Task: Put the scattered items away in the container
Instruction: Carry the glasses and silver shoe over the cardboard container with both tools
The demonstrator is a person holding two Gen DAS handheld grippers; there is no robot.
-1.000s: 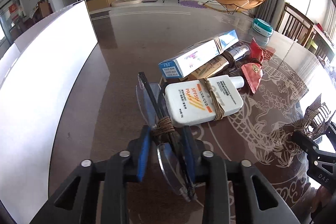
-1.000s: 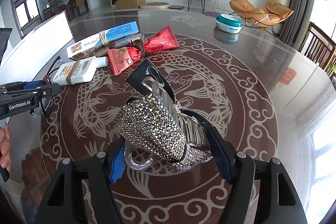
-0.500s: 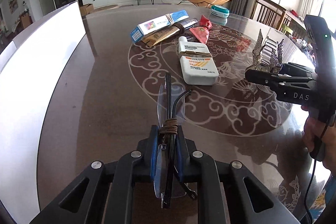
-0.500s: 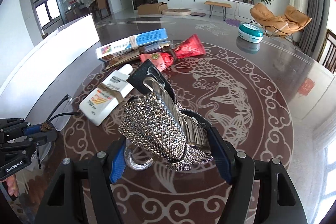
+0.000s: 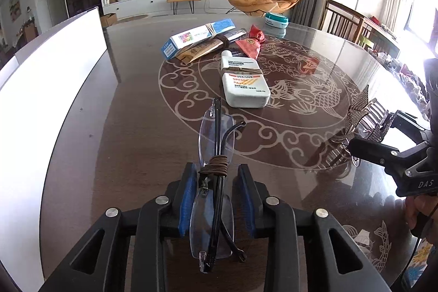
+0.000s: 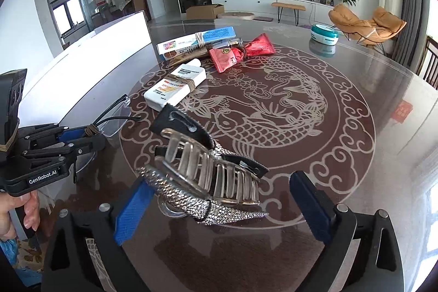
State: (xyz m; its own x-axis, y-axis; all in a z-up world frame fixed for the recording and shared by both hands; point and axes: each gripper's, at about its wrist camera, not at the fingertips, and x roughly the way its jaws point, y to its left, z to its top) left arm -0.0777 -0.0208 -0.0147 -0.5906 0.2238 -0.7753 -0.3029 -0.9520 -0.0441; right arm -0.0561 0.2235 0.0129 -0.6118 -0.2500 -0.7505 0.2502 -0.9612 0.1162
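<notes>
We are looking first at the folded glasses [image 5: 215,182], bound with brown cord and lying between our left gripper [image 5: 217,199]'s blue pads; its jaws are opening, and a gap is showing on either side of the frame, so nothing is pressing on it. The rhinestone hair claw [image 6: 208,182] is sitting between our right gripper [image 6: 219,207]'s pads, which are spreading wide and standing clear of it on both sides, the clip tipping over just above the glass tabletop [image 6: 342,127].

Further out, the white sunscreen bottle [image 5: 243,84] is lying flat on the fish pattern, and beyond it the blue-and-white box [image 5: 197,38], the brown sachet [image 5: 199,52] and the red packets [image 5: 250,44] are crowding together, touching. A teal tin [image 5: 276,19] is standing apart near the far edge.

We cannot make out any container for certain; the long white panel [image 5: 54,67] at the left may belong to one. Judging by this, nothing is stowed yet and every item is still waiting on the table.
</notes>
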